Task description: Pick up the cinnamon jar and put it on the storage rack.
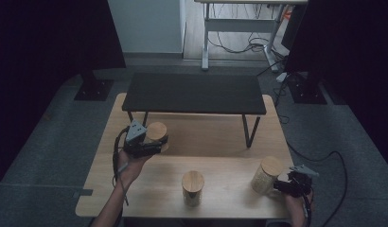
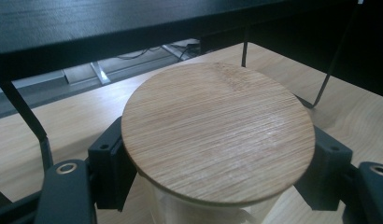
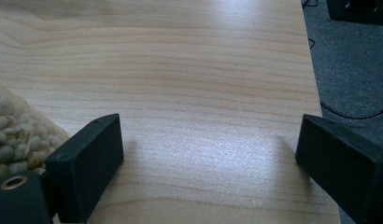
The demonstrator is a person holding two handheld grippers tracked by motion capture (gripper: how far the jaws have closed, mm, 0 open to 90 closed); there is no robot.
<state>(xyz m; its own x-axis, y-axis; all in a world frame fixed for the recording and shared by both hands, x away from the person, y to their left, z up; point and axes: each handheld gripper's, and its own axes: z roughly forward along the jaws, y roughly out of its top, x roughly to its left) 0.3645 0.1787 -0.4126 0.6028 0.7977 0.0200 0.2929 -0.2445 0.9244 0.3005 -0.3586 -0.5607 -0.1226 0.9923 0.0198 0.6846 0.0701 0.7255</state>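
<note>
The left gripper [image 1: 156,144], at centre left of the high view, has its black jaws clamped on a clear cylindrical jar with a round bamboo lid [image 1: 156,131], just in front of the low black shelf with thin metal legs [image 1: 194,93]. In the left gripper view the bamboo lid [image 2: 217,133] sits in the middle of the frame, and the two jaws press on the jar's wall just under the lid's rim, one at lower left and one at lower right. The jar stands upright between them; whether its base touches the light wooden table [image 1: 220,163] cannot be told.

The jar looks like glass or hard plastic, so it is likely stiff, smooth and somewhat slippery, and it would break or crack if dropped. The lid appears only to rest or push in, so lifting by the lid would be risky. The present hold on the body below the lid looks the safer place, with the rim acting as a stop against sliding.

The right gripper [image 1: 283,187], at lower right of the high view, has its jaws spread wide with nothing between them. In the right gripper view bare table [image 3: 203,93] lies between the jaws, and a second lidded jar filled with pale beans [image 3: 14,133] stands just beside the left-hand jaw. A third lidded jar [image 1: 192,187] stands at bottom centre of the high view.
</note>
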